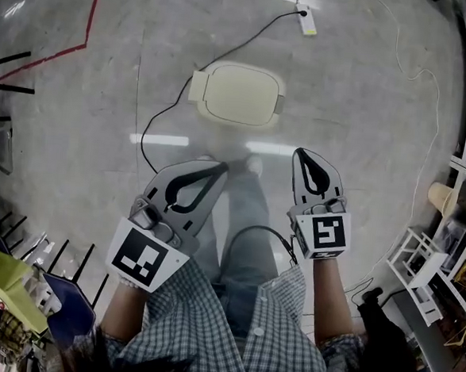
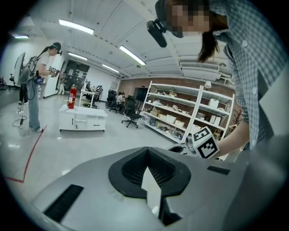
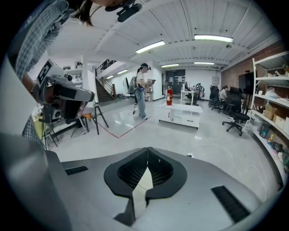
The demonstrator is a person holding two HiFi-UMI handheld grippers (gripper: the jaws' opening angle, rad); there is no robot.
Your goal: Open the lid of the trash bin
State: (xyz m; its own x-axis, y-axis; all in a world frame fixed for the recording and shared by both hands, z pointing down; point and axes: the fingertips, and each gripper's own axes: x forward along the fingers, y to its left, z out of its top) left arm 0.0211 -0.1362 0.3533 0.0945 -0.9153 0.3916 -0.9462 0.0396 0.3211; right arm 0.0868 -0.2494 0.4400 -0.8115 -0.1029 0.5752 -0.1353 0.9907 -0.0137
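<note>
The trash bin point(image 1: 238, 94) stands on the grey floor ahead of me, seen from above, its cream lid lying flat and closed. My left gripper point(image 1: 221, 168) is held below and left of the bin, well short of it, jaws shut on nothing. To its right my right gripper point(image 1: 298, 153) points forward, also shut and empty, below the bin's right side. Both gripper views look across the room, not at the bin: the left gripper point(image 2: 146, 149) and the right gripper point(image 3: 147, 149) each show their tips closed together.
A black cable point(image 1: 159, 120) runs from the bin's left side, and a white power strip point(image 1: 306, 21) lies beyond it. Red tape point(image 1: 75, 47) marks the floor at far left. Shelving point(image 1: 461, 229) lines the right. Another person point(image 3: 140, 90) stands far off.
</note>
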